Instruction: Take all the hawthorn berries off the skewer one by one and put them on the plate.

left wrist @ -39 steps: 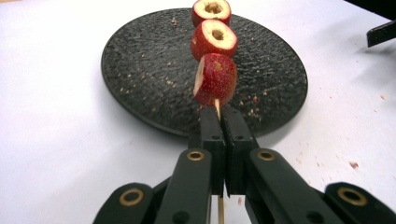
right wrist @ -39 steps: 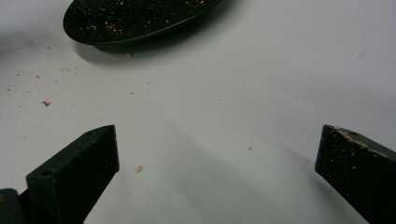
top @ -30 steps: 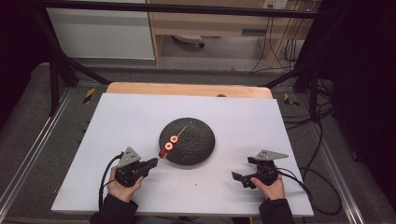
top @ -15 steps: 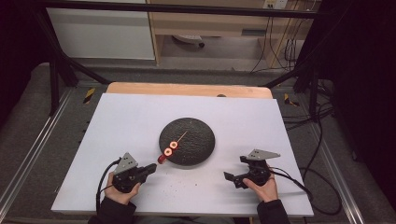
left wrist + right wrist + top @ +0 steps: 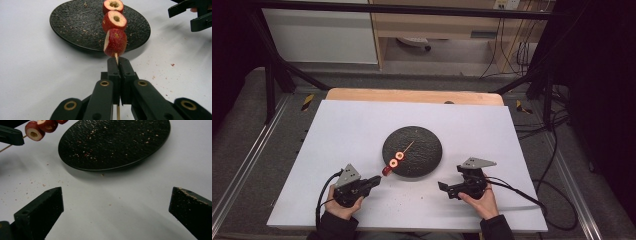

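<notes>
Skewer (image 5: 116, 58) clamped at its bare lower end in left claw (image 5: 371, 182), jaws pressed together on the stick. Three red fruit pieces (image 5: 115, 42) threaded on, cut faces pale with hollow centres; nearest piece just beyond the jaw tips, the other two over the near rim of the black plate (image 5: 412, 151). Plate otherwise bare apart from crumbs; crumbs also scattered on the white tabletop (image 5: 337, 130). Threading judged finished or close to it: no loose fruit seen on plate or tabletop.

Right claw (image 5: 447, 189) at lower right of the high view, jaws wide apart, nothing between them, aimed toward the plate. Likely remaining: setting the skewer down or handing it over.

Long axis in the high view: lower left to upper right, bare tip up over the plate centre. Skewer near level, loaded end slightly raised.
</notes>
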